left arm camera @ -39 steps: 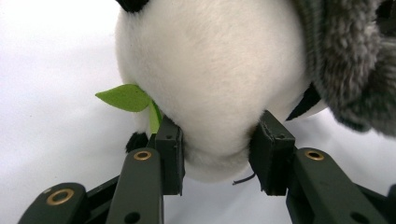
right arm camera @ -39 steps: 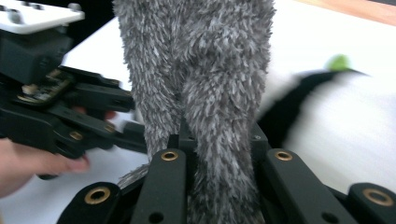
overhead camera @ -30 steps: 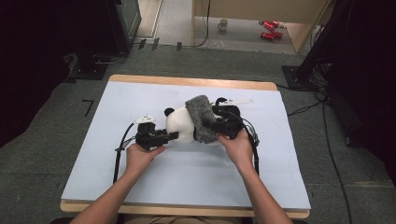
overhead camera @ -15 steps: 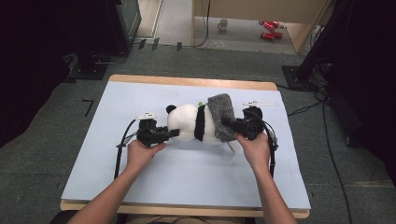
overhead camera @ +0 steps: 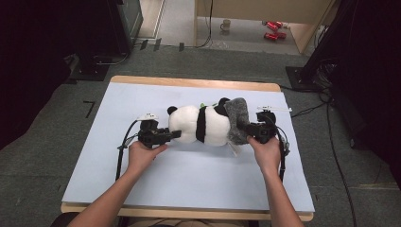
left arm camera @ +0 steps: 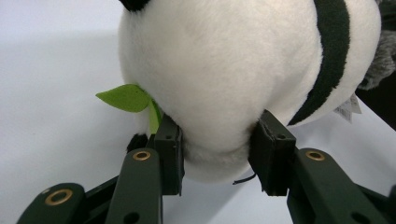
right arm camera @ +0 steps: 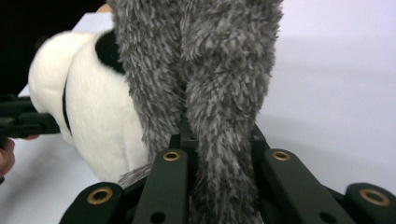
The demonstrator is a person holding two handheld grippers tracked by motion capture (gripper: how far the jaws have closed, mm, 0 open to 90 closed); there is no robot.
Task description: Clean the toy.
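Note:
A black-and-white panda plush point(overhead camera: 203, 125) lies on its side in the middle of the table. My left gripper point(overhead camera: 174, 135) holds its white head end; in the left gripper view the pads point(left arm camera: 170, 154) press into the plush point(left arm camera: 224, 74) from both sides, beside a green felt leaf point(left arm camera: 123, 97). A grey fuzzy fabric piece point(overhead camera: 236, 120) wraps the panda's other end. My right gripper point(overhead camera: 243, 128) is shut on it. In the right gripper view the grey fabric point(right arm camera: 219, 84) rises from between the jaws, with the panda's body point(right arm camera: 93, 107) to its left.
A pale blue mat point(overhead camera: 189, 179) covers the wooden table point(overhead camera: 189, 83). Cables trail from both grippers. Beyond the table, on the floor, stand a mug point(overhead camera: 226, 23), red items point(overhead camera: 272, 29) and a black stand point(overhead camera: 101, 61).
My right gripper has drawn the grey fabric rightward along the panda, from its middle to its far end. The left gripper has kept its hold on the head and barely shifted.

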